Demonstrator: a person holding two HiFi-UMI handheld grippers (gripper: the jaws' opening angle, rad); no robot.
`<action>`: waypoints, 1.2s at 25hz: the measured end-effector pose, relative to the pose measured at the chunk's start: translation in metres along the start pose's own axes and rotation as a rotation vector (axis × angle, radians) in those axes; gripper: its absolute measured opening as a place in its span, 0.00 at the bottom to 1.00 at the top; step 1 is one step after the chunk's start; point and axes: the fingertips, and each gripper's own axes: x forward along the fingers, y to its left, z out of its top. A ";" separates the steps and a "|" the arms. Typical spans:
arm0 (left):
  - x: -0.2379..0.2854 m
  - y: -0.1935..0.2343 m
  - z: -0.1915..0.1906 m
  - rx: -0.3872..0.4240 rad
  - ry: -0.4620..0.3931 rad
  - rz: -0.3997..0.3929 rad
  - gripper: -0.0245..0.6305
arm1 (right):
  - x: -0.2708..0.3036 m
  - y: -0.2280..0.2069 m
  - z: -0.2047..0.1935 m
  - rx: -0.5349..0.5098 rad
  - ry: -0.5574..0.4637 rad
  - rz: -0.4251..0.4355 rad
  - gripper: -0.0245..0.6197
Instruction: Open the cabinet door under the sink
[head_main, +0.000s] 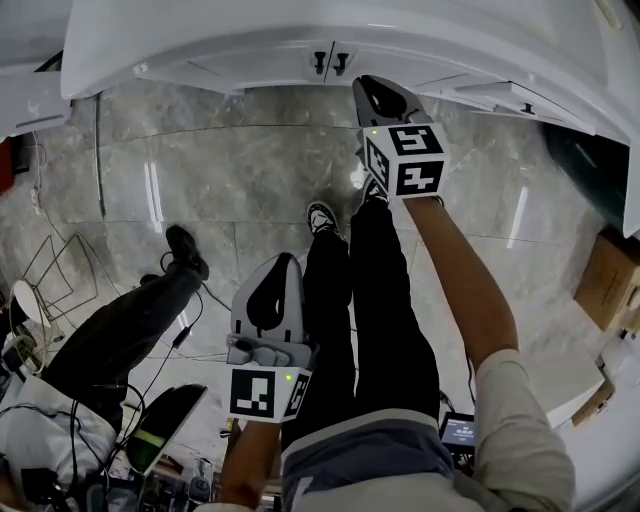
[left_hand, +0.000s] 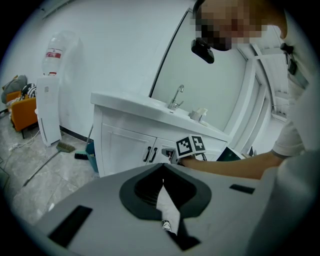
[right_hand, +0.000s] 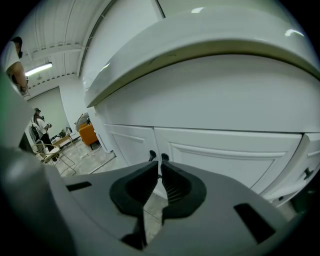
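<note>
The white sink cabinet (head_main: 250, 45) fills the top of the head view, its two doors shut, with a pair of black handles (head_main: 330, 62) at the middle seam. My right gripper (head_main: 365, 88) reaches out to just right of those handles. In the right gripper view its jaws (right_hand: 160, 167) are shut on nothing, with the two handles (right_hand: 158, 157) just beyond the tips. My left gripper (head_main: 280, 265) hangs back over the floor, shut and empty (left_hand: 162, 167). From the left gripper view, the cabinet (left_hand: 125, 145) and the right gripper (left_hand: 174, 156) at the handles show ahead.
My own legs and shoes (head_main: 322, 216) stand before the cabinet. Another person's leg (head_main: 150, 310) and cables (head_main: 40, 270) lie at the left, a cardboard box (head_main: 610, 280) at the right. A water dispenser (left_hand: 50, 107) and a broom (left_hand: 65, 147) stand left of the cabinet.
</note>
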 end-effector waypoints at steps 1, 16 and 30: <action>0.001 -0.001 0.000 -0.005 0.001 -0.003 0.04 | 0.004 0.000 -0.001 0.005 0.002 0.000 0.06; 0.011 0.016 -0.006 -0.026 0.019 0.028 0.04 | 0.052 -0.009 -0.018 0.055 0.061 -0.040 0.12; 0.012 0.029 -0.015 -0.041 0.031 0.020 0.04 | 0.073 -0.011 -0.024 0.068 0.103 -0.097 0.12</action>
